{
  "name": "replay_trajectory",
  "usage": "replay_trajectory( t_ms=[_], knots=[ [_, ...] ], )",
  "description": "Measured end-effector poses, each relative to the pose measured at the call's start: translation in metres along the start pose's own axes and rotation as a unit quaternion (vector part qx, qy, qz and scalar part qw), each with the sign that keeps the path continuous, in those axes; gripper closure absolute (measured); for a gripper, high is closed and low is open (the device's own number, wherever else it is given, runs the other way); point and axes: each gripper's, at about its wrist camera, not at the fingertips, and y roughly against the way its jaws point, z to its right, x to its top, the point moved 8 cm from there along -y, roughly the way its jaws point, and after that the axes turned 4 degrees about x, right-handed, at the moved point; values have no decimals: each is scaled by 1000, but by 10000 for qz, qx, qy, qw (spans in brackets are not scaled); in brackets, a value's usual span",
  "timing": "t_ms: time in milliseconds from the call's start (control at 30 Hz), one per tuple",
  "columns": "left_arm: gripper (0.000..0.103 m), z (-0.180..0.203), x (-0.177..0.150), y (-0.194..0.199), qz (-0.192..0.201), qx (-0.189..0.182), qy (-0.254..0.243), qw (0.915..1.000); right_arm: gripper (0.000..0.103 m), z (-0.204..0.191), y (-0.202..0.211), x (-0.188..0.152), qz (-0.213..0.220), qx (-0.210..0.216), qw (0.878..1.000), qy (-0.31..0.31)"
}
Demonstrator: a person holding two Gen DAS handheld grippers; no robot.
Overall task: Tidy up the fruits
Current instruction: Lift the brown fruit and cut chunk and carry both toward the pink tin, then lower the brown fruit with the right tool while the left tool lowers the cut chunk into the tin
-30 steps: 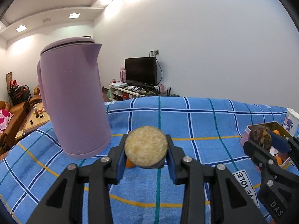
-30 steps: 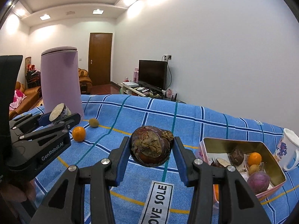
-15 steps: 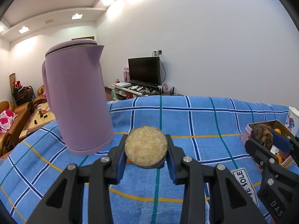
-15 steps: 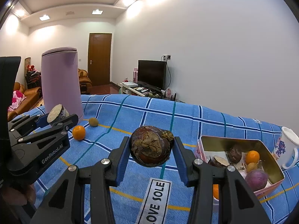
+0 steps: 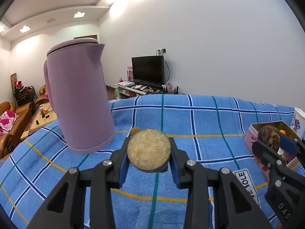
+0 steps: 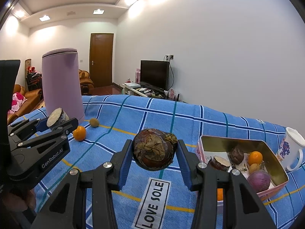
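— Purple kettle [image 5: 80,103] now nearer centre, at ten o'clock of left gripper [image 5: 148,153]; clamped on cut, pale-faced fruit [image 5: 148,150], same as before.

— Right gripper [image 6: 155,152] unchanged, gripping dark mangosteen [image 6: 154,148] above blue cloth [image 6: 133,118]. Pink tin [image 6: 274,162] at three o'clock; orange [image 6: 79,133] at ten.

We see a tall lilac plastic kettle [image 5: 80,95] on the blue checked tablecloth [image 6: 190,118]. A white printed mug [image 6: 291,148] stands opposite, a black television [image 6: 154,74] behind.
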Motion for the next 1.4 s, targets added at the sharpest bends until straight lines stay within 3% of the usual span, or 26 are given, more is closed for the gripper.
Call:
replay_trajectory(
  t_ms=[1400],
  knots=[
    [64,82,-9,26,-115,-547,-213,9982,55,56,27,-13,-39,-237,9996,-157]
  ],
)
